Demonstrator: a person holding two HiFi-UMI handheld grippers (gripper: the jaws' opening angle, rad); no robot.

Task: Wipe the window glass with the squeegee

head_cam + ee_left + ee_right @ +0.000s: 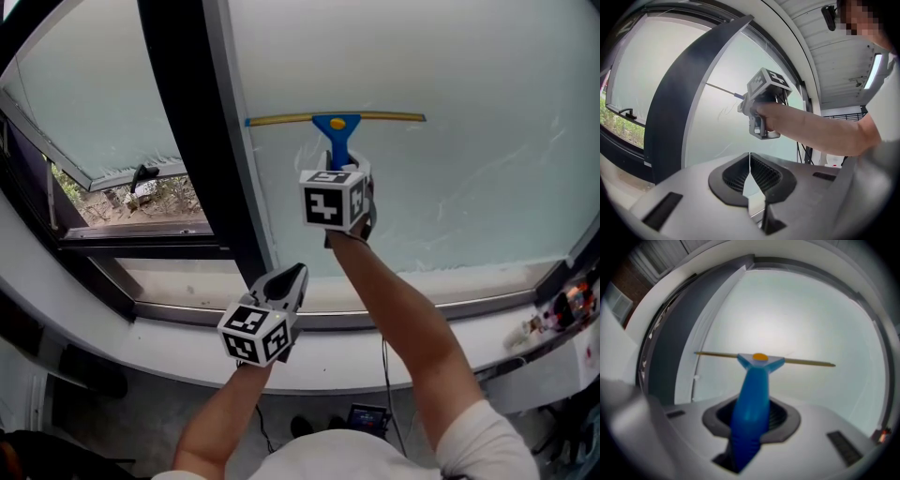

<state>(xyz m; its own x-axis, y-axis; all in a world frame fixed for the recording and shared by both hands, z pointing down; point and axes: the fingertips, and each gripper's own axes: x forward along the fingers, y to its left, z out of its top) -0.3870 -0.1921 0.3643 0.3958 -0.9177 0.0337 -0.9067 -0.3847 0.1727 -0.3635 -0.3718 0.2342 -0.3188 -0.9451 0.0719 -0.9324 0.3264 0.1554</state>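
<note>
A squeegee (pixel 336 124) with a blue handle (pixel 751 404) and a long yellow blade (pixel 801 363) lies flat against the frosted window glass (pixel 450 75). My right gripper (pixel 339 178) is shut on the blue handle, held up below the blade. The blade runs level across the pane, its left end close to the dark window post (pixel 187 122). My left gripper (pixel 286 281) hangs lower, near the sill, its jaws shut with nothing between them. In the left gripper view the right gripper (pixel 761 105) and forearm show against the glass.
A white sill (pixel 422 309) runs under the pane. To the left an open window sash (pixel 94 141) shows greenery outside. Small objects lie on the ledge (pixel 562 309) at the far right. A cable hangs below the sill (pixel 384 366).
</note>
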